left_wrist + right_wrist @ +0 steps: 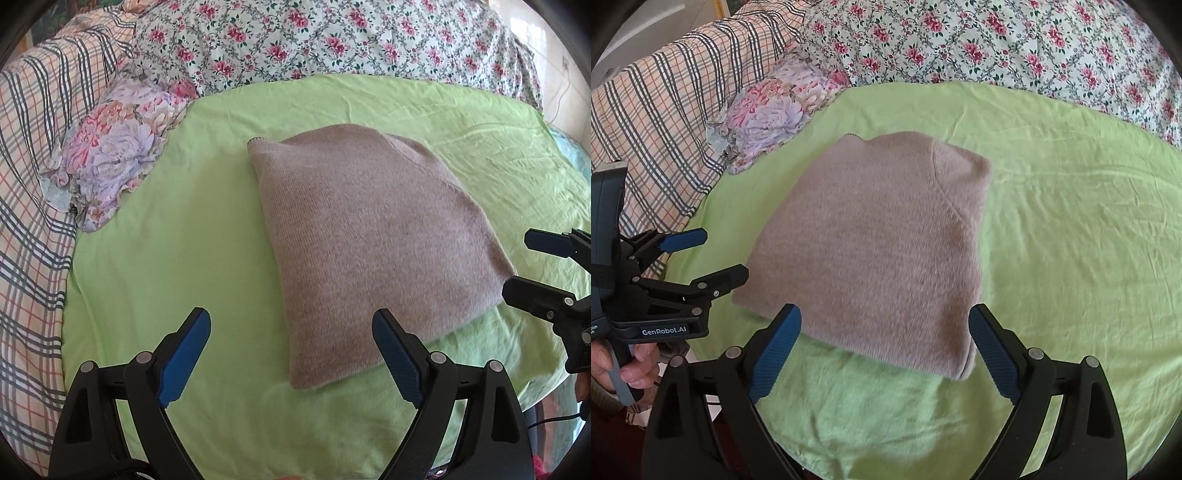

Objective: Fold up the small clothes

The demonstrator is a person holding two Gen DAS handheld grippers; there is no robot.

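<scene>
Both grippers — left gripper (291,356), right gripper (886,354) — hover with fingers spread, holding nothing, over the folded knit garment (362,243) on the green sheet (177,229) — folding looks finished, likely release or set-aside next.

Both wrist views look down close (left-hand and right-hand sides) at the same folded sweater (369,254).

Bright, soft daylight; faint shadows; fisheye bending with dark corners; slight blur
</scene>
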